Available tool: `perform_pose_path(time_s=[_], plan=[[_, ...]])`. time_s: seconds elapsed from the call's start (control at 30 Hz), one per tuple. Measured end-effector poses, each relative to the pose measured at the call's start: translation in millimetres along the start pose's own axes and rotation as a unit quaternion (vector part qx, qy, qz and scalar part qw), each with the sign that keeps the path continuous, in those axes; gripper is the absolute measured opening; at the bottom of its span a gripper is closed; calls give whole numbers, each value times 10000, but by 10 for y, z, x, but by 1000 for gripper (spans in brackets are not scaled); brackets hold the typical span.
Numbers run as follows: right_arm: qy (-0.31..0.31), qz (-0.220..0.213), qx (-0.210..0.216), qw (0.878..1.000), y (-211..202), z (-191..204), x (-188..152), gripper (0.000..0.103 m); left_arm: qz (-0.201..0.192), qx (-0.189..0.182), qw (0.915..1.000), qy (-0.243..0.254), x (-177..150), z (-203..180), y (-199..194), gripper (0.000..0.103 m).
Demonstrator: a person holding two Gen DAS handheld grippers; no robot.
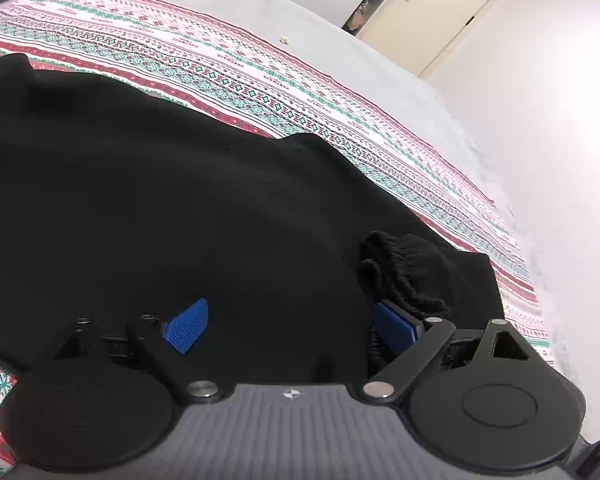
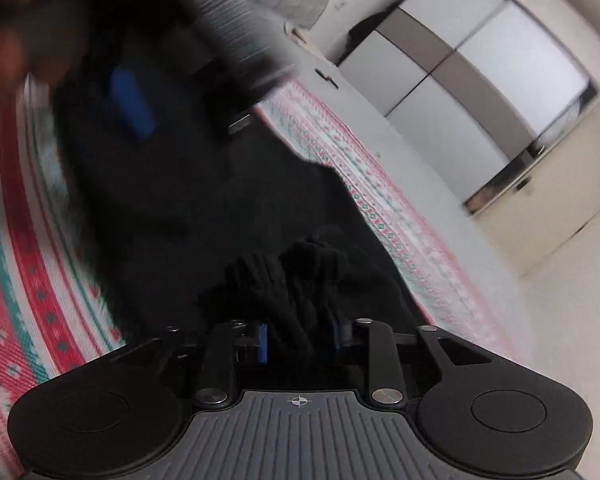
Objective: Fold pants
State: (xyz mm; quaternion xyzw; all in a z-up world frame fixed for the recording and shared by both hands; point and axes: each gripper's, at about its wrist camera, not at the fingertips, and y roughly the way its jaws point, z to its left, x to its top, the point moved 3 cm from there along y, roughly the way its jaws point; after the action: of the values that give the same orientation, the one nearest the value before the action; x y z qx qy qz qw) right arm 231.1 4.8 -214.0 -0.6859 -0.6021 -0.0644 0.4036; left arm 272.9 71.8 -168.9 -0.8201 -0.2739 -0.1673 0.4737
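Right gripper (image 2: 300, 340) clamps the black pants' (image 1: 160, 184) ribbed waistband (image 2: 292, 276); left gripper (image 1: 288, 328) gapes open over them, near the patterned bedspread's (image 1: 260, 80) edge.

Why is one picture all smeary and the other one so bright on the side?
Right wrist view: the patterned blanket and the other claw are streaked with motion blur, though the black pants nearby look sharper. Left wrist view: sharp, but glare whitens the wall; the fisheye lens bends the blanket's stripes.
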Motion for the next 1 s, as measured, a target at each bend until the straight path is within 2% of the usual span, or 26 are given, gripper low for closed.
perform_pose_path(time_s=[0.03,0.1,0.17,0.2,0.3,0.4,0.43,0.47,0.5,0.53,0.57,0.63,0.7,0.77,0.87,0.93,1.0], plan=[[-125,-7,-60,9999,-8,28,-8,29,5,-40,10000,-7,5,-11,-2,103],[-18,2,131,9999,-32,-60,-42,36,42,-120,9999,-26,6,-34,-4,103],[359,-11,504,9981,-95,-212,-72,78,102,-116,9999,0,1,-79,36,103],[562,-67,648,9963,-138,-286,-74,83,121,-103,9999,50,-10,-101,44,103],[1220,-303,1139,9855,-258,-531,-56,83,112,-19,9996,275,-13,-145,82,103],[2052,-474,1576,9648,-241,-791,-55,78,108,9,9993,350,-7,-123,126,103],[2339,-503,1688,9562,-219,-871,-52,71,112,5,9993,348,-6,-114,137,103],[2560,-520,1693,9503,-168,-925,-58,55,118,0,9993,363,-7,-107,146,103],[2588,-461,1615,9512,-130,-920,-49,47,120,3,9992,387,-11,-105,153,103],[2465,-361,1530,9563,-75,-882,-36,34,124,10,9990,420,-14,-98,161,103],[2310,-297,1577,9596,-47,-805,-15,29,121,20,9989,447,-22,-98,160,103],[2157,-172,1929,9571,-10,-692,8,14,122,32,9987,501,-25,-90,159,103],[1844,-102,1952,9632,-87,-661,61,12,138,16,9986,516,-19,-87,153,103],[1502,-258,1896,9700,-226,-700,127,12,154,-7,9987,486,-3,-85,149,103],[1431,-362,1857,9715,-348,-743,90,11,167,-19,9989,446,6,-73,156,103],[1125,-165,1935,9745,-325,-630,23,11,174,-7,9985,512,-8,-66,158,103],[769,108,1780,9810,-228,-529,-17,13,182,1,9982,577,-20,-69,148,103]])
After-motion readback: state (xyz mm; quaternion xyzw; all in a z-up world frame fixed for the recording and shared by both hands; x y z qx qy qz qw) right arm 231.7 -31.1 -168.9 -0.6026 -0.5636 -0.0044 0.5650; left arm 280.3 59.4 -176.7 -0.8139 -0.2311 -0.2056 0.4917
